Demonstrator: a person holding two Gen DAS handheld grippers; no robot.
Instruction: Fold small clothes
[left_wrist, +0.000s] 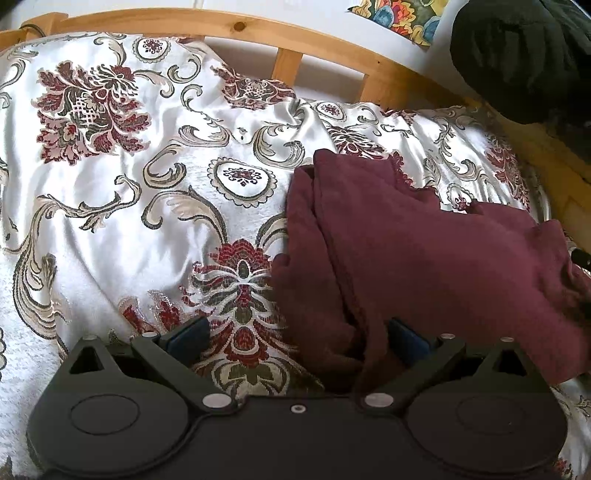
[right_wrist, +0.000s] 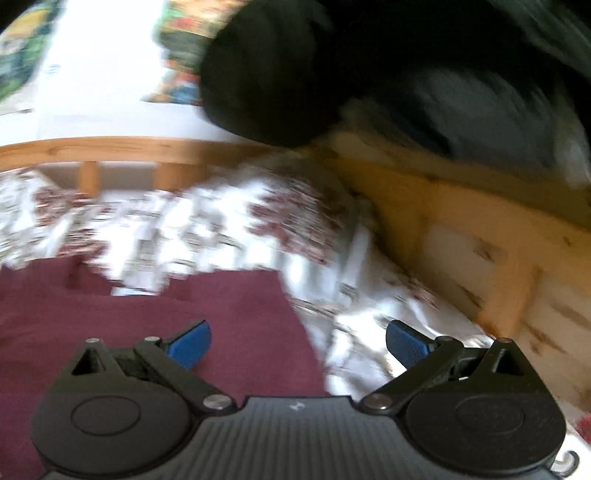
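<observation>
Maroon garment (left_wrist: 424, 258) lies rumpled and partly folded on the floral bedspread (left_wrist: 110, 221), near the wooden bed frame (left_wrist: 288, 40). Left gripper (left_wrist: 297, 338) spreads wide over its near-left edge, holding nothing; right gripper (right_wrist: 297, 345), blurred, is equally wide and empty above the cloth's right edge. Judging by this, a fold is being set up; next, each must pinch an edge.

Maroon garment (left_wrist: 424, 266), plain, no print, lies on a silvery-white bedspread (left_wrist: 110, 229) woven with dark-red flowers and beige-grey scrolls. Honey-coloured pine frame (left_wrist: 288, 62), one dark knot. Black grippers, blue pads (right_wrist: 406, 345) on both. A black lump (left_wrist: 524, 59) up top, beside a multicoloured floral print (left_wrist: 402, 18).
</observation>
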